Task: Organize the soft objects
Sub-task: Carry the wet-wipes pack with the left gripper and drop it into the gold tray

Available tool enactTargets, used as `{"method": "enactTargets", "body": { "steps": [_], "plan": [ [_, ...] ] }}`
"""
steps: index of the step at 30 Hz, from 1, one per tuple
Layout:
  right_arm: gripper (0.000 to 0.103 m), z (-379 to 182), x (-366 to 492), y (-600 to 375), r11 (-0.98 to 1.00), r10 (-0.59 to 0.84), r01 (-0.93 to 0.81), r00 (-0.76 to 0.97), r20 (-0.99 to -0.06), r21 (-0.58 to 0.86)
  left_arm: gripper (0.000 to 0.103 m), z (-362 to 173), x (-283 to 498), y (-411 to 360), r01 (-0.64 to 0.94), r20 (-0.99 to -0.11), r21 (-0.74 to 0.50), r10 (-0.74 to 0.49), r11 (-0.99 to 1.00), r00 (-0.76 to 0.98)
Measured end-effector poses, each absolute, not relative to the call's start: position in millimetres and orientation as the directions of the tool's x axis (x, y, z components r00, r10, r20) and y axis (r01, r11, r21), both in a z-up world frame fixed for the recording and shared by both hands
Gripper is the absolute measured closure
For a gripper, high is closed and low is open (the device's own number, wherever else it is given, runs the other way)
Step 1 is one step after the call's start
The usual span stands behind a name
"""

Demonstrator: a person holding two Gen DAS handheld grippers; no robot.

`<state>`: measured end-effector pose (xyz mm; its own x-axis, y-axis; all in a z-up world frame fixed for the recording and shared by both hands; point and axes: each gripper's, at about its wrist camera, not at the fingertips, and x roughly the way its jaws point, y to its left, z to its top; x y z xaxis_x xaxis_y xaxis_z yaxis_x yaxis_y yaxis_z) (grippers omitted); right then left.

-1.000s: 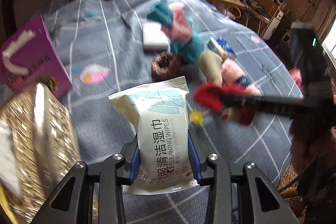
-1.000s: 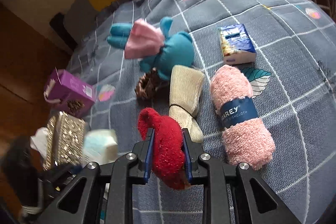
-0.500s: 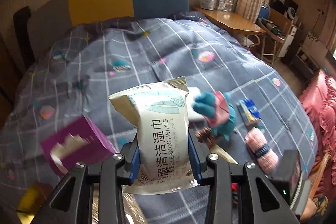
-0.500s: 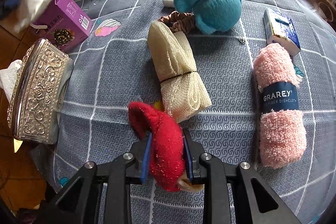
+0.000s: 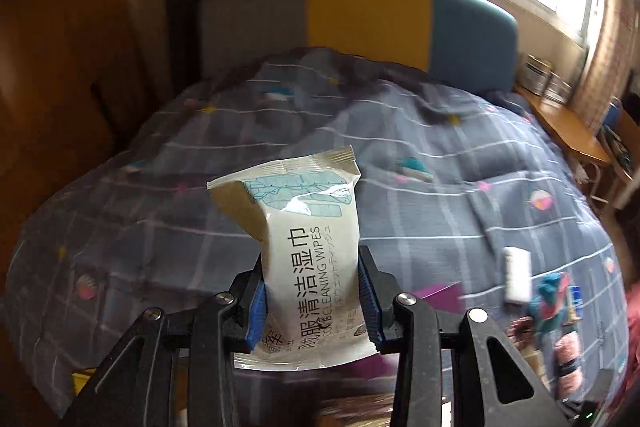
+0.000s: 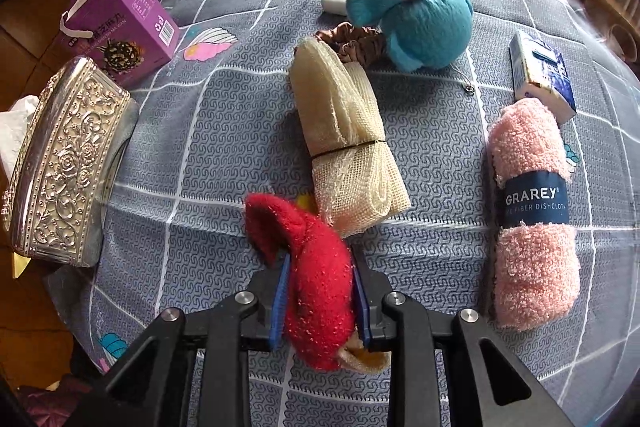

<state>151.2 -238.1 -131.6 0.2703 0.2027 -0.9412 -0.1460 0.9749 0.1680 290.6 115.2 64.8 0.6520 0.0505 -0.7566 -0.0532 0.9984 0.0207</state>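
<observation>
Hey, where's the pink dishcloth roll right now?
In the right wrist view the pink dishcloth roll lies on the bedspread at the right side, just below the blue tissue pack and right of the cream mesh roll.

Left gripper (image 5: 312, 301): raised over the bed, angled downward, blue pads clamped on a wipes pack (image 5: 304, 251). Right gripper (image 6: 320, 301): pointing steeply down, jaws just been easing apart, red plush (image 6: 312, 267) between them, pads touching it.

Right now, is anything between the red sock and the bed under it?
Nothing visible. The red sock sits between the right gripper pads, just above bare blanket. The mesh roll lies close beyond its tip, not underneath.
</observation>
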Motion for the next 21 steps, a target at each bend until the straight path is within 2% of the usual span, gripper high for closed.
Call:
{"method": "enactTargets", "body": {
  "steps": [5,14,21],
  "plan": [
    [0.073,-132.4,151.8,-236.9,0.975,0.198,-0.151,0.273,-0.941,0.161,0.064,44.1,222.3,185.1,-0.120,-0.752,-0.021,0.063,0.992,0.656],
    [0.072,-133.8,154.0,-234.2,0.977,0.183,-0.157,0.279,-0.943,0.143,0.064,-24.7,100.0,272.4,-0.261,-0.806,-0.133,0.050,0.956,0.590],
    [0.072,-133.9,152.9,-231.5,0.979,0.164,-0.163,0.291,-0.943,0.120,0.063,-71.2,48.4,307.9,-0.347,-0.860,-0.105,0.091,0.932,0.502]
  ]
}}
